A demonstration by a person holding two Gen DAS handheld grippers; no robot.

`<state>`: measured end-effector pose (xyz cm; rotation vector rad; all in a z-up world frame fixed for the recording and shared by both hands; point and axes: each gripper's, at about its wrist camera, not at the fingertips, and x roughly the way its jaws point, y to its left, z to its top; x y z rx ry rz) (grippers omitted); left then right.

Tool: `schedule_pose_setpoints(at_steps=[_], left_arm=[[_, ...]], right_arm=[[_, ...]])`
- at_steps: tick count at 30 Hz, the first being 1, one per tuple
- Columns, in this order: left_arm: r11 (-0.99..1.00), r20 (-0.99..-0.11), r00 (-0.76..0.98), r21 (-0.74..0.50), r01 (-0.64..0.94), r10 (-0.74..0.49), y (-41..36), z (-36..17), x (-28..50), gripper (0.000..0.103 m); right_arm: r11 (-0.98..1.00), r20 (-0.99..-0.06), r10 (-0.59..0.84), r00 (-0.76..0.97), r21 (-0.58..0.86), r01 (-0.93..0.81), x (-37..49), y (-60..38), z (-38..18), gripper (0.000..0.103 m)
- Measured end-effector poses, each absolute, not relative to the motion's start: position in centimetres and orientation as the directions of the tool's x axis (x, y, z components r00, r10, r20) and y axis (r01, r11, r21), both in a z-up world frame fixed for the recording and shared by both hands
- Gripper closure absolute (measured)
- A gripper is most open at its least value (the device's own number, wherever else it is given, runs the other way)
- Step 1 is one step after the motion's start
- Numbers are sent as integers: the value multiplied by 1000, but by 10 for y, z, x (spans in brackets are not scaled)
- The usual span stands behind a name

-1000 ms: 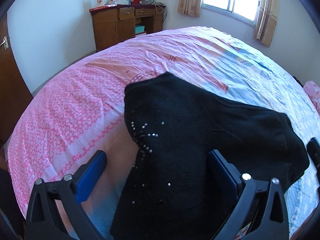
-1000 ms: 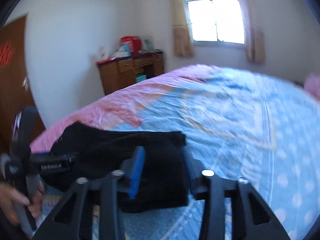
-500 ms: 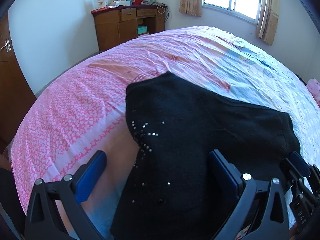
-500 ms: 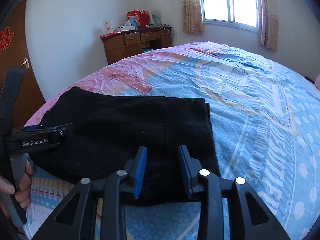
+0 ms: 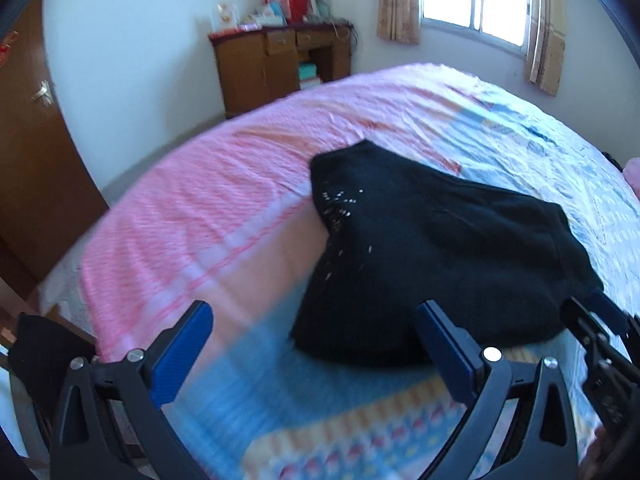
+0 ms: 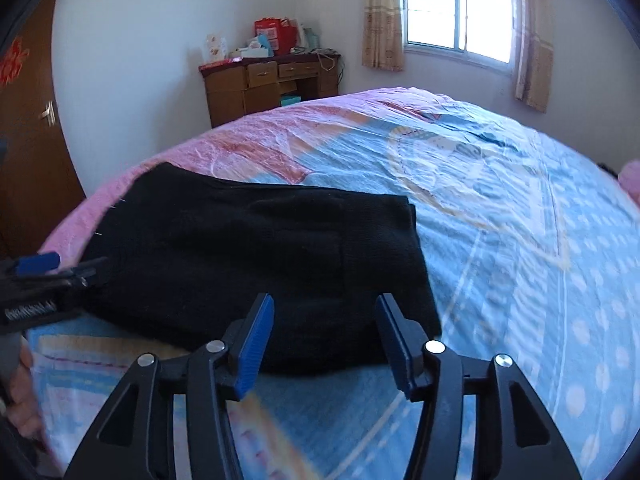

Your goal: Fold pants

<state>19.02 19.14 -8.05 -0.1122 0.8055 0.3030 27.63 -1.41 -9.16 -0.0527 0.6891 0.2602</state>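
Note:
Folded black pants [image 5: 432, 248] with small silver studs lie on the pink and blue bedspread [image 5: 200, 220]. My left gripper [image 5: 316, 344] stands wide open just short of their near left corner, with no pad pressing on cloth. The pants [image 6: 260, 260] also fill the middle of the right wrist view. There my right gripper [image 6: 326, 340] hovers over their near edge. Its jaws are opening, and the blue pads stand apart from the fabric that lies between them. Each gripper shows at the edge of the other's view: the right gripper [image 5: 600, 332] and the left gripper [image 6: 40, 280].
A wooden desk [image 6: 272, 84] with boxes on top stands against the far wall, beside a curtained window [image 6: 460, 12]. A brown door [image 5: 36, 152] is at the left. A hand [image 6: 20, 380] holds the left gripper. The bedspread [image 6: 520, 240] stretches away to the right.
My left gripper has drawn back off the pants toward the bed's near edge. My right gripper's jaws have spread apart and come off the pants' near edge.

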Motion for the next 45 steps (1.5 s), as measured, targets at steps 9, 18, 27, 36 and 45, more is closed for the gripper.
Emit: schedule_pose_setpoints(at_steps=[9,18,27,36,45], left_arm=[[961,-601,764,23,-276,234,172,-43,117,0],[956,-473,833,94,-278,288,153,-10,75,0],[958,-443,850,98,-270,285,143,4,62,0],[942,-443,833,119,-313,332,144,4,62,0],[944,-448,833,116,-308,326,147,4,63,0]], right_arm=[[951,-454,300,839,211,-226,179,-29,-51,39],[959,-338,244,909,223,-175,118,-47,-18,33],[966,-295,214,931,205,-157,102,-49,-3,32],[967,-302,213,929,204,-156,98,-47,2,32],[969,-309,208,928,193,-153,98,-45,1,32]])
